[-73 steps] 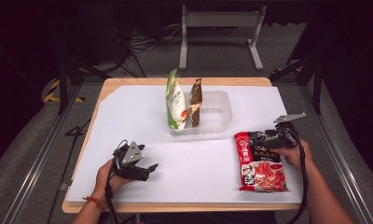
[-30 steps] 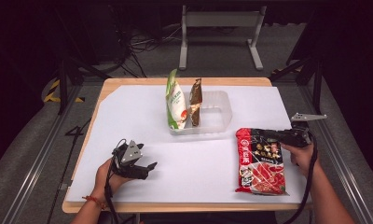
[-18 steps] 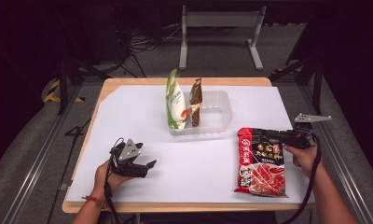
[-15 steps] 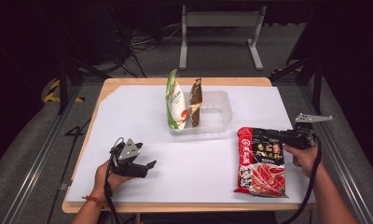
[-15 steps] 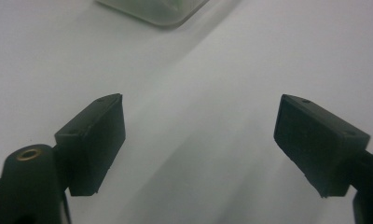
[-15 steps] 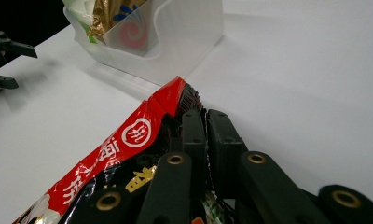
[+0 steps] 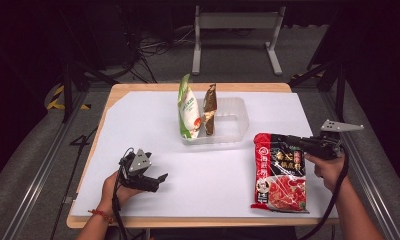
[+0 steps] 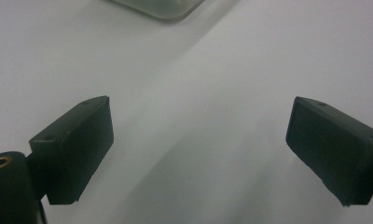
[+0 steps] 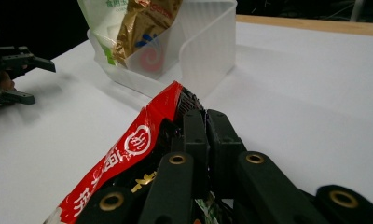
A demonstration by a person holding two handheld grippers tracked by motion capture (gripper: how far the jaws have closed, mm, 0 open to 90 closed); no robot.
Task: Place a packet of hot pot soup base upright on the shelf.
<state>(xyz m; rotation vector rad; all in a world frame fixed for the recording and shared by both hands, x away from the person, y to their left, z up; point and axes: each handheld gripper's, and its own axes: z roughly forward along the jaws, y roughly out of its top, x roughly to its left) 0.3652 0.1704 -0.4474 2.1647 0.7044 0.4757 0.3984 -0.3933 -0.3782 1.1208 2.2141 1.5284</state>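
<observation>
High view: clear bin (image 7: pixel 238 120) holds green pouch (image 7: pixel 188 107) and brown pouch (image 7: pixel 209 109) upright.

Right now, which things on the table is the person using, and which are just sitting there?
Using:
red packet, pinched at its top edge by the right gripper
clear bin, likely where it goes

Just there:
green packet and brown packet in the bin
left gripper, open, holding nothing

Room dark beyond the lit work area. Wooden table (image 7: pixel 283 88) covered with a white sheet (image 7: pixel 138 120). Grey carpeted floor (image 7: pixel 33 170); a metal rail (image 7: pixel 43 165) to the left. Behind the table, a grey metal stand (image 7: pixel 235 22), loose cables (image 7: pixel 153 47), yellow-black floor tape (image 7: pixel 55 100).
</observation>
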